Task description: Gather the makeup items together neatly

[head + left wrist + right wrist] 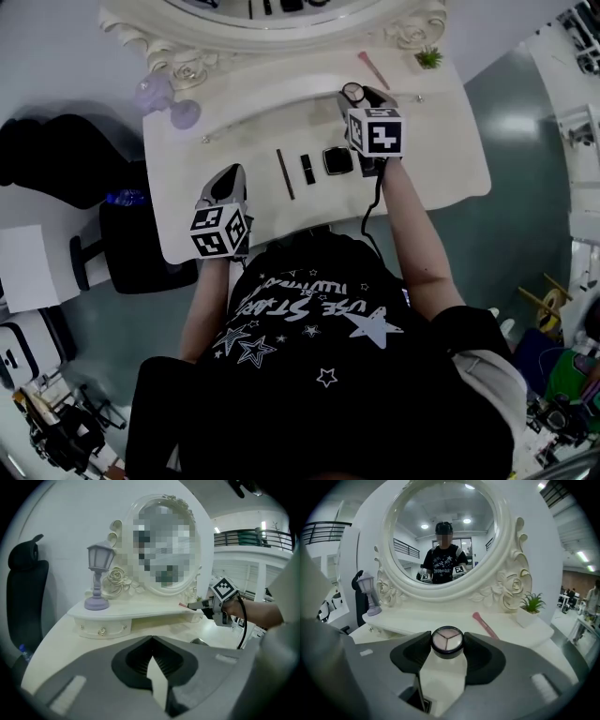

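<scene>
A round compact [447, 641] with pale powder sits between the jaws of my right gripper [447, 645], which is shut on it. In the head view this right gripper [359, 95] hovers over the back of the white dressing table [441, 150]. On the table in front lie a brown pencil [285, 173], a black lipstick [307, 169] and a black square compact [337, 160], side by side. A pink brush [373, 68] rests on the raised shelf under the mirror. My left gripper [228, 180] is over the table's left front, shut and holding nothing [151, 639].
A purple lamp [169, 98] stands on the shelf's left end and a small potted plant [428, 58] on its right end. The oval mirror [440, 536] rises behind the shelf. A black chair [47, 155] is left of the table.
</scene>
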A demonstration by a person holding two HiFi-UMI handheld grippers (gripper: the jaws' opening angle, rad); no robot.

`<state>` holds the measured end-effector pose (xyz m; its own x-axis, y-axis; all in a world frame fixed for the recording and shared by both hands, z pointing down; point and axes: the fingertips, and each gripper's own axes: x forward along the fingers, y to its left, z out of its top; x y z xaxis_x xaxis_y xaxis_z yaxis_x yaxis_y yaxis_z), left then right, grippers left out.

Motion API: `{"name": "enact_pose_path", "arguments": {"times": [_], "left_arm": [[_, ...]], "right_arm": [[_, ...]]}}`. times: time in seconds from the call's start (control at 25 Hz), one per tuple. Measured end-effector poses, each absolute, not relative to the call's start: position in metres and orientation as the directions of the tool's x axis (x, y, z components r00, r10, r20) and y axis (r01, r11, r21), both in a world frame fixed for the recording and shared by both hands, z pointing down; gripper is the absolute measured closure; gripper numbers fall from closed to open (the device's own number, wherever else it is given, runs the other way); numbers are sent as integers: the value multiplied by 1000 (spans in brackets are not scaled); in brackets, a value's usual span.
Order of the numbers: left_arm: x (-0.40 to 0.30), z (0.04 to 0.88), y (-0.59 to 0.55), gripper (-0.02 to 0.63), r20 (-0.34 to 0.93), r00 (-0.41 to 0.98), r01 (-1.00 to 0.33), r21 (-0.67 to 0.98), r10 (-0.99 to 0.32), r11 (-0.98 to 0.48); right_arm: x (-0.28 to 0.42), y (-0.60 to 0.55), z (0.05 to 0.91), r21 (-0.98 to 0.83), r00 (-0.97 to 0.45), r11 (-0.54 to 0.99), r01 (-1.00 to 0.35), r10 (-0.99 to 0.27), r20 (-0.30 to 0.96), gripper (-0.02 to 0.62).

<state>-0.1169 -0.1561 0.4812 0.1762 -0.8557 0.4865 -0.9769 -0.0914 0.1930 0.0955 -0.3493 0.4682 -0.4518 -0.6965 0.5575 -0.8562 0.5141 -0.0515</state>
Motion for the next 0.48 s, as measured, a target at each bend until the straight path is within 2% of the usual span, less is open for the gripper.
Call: {"name": "enact_pose_path", "arguments": {"times": [0.48], "left_arm": [[-90,498,-146,604,521,321,-946,224,-791,-236]], "right_arm": [[155,-291,505,-42,-303,358,-933,-714,631,345]]}}
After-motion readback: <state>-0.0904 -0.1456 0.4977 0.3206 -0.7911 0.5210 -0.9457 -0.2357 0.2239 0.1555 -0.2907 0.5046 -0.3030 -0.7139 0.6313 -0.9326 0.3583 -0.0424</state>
